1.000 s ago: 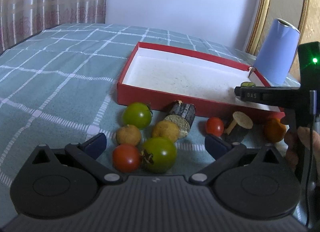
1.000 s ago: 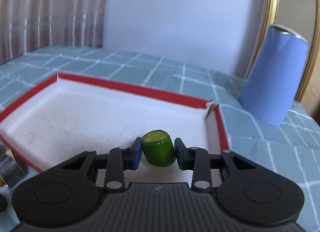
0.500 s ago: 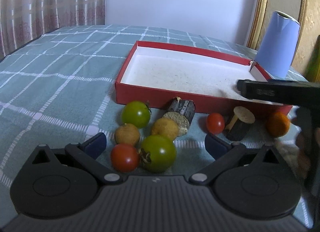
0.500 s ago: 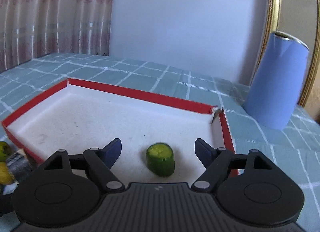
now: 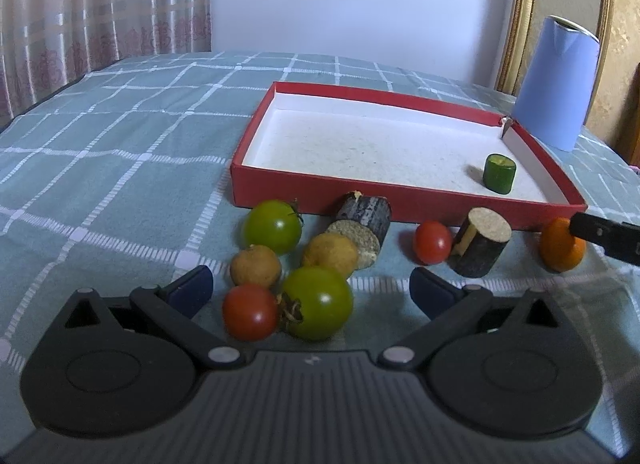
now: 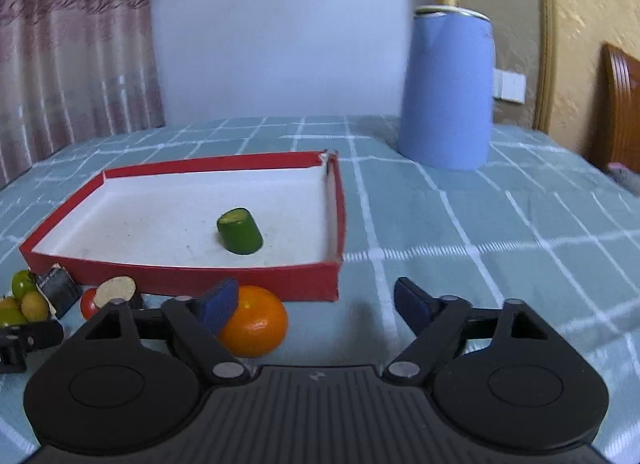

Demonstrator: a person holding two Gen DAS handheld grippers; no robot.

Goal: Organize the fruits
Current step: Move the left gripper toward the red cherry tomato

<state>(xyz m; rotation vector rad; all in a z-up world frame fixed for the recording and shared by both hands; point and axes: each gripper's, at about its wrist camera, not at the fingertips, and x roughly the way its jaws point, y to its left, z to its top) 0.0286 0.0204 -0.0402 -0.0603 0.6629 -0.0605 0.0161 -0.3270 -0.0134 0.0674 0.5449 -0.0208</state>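
Both the left gripper [image 5: 310, 291] and the right gripper [image 6: 316, 302] are hanging spread wide and holding nothing, while the green cucumber piece [image 6: 239, 230] is standing inside the red tray [image 6: 180, 282], the orange [image 6: 255, 322] is lying just outside it, and no readable writing is showing anywhere.

Your desk [image 5: 120, 151] wears a teal checked cloth. On it sit a red tray [image 5: 400, 199], a blue jug [image 5: 554, 83] behind it, and, along the tray's front, tomatoes [image 5: 316, 302], two dark log pieces [image 5: 478, 246] and an orange [image 6: 254, 322].
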